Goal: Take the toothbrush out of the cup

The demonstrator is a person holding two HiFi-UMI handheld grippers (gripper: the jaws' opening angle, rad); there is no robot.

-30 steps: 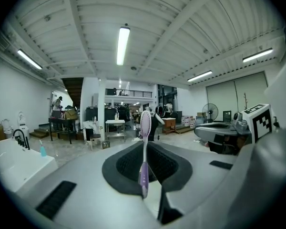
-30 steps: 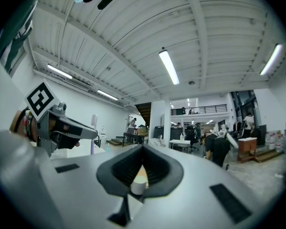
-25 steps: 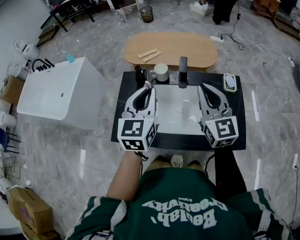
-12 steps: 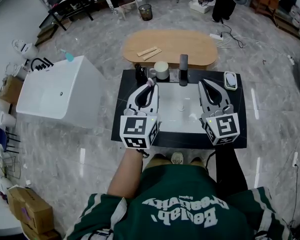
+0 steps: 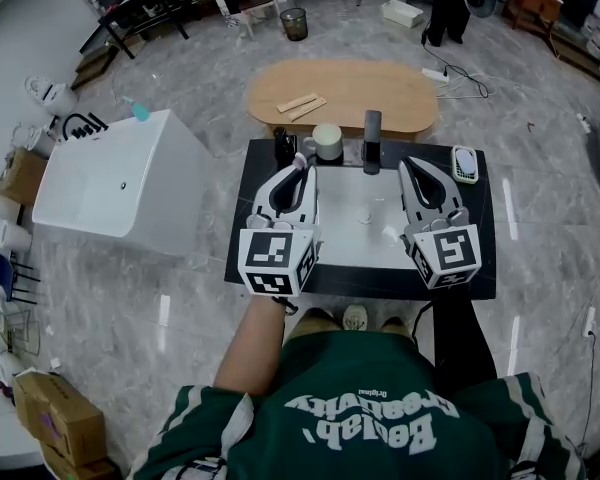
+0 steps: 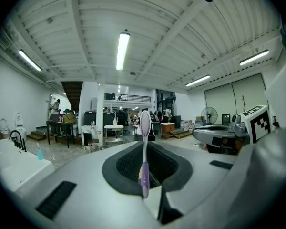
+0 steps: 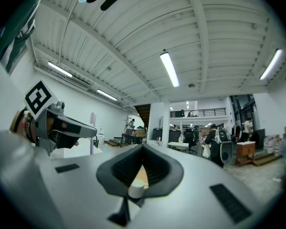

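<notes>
Purple plastic at the handle and a pale head on top, the toothbrush [image 6: 144, 151] stands upright between the jaws of the left gripper [image 5: 296, 176], which are clamped on its handle partway up, the lower end hanging free below the pads; it looks already clear of the cup [image 5: 326, 143], which sits on the black countertop [image 5: 242, 238] just behind and to the right of the brush, near the faucet [image 5: 372, 140]; so the step in hand, as I judge it, is carrying the brush away rather than lifting it; to do that well the grip should be firm without squeezing harder, since a thin handle can pivot between the pads; the brush is best held vertical and drawn back toward the person, over the white sink [image 5: 352, 253], so the free lower end does not swing into the cup's rim and tip it; any set-down should be low and slow, the pads letting go only once the handle rests on something; the left gripper points roughly level, a touch downward, out over the near-left part of the basin, the forearm straight behind it; the right gripper [image 5: 412, 176] is level too, alongside at the basin's right, well apart from the brush, its jaws closed together on nothing.
</notes>
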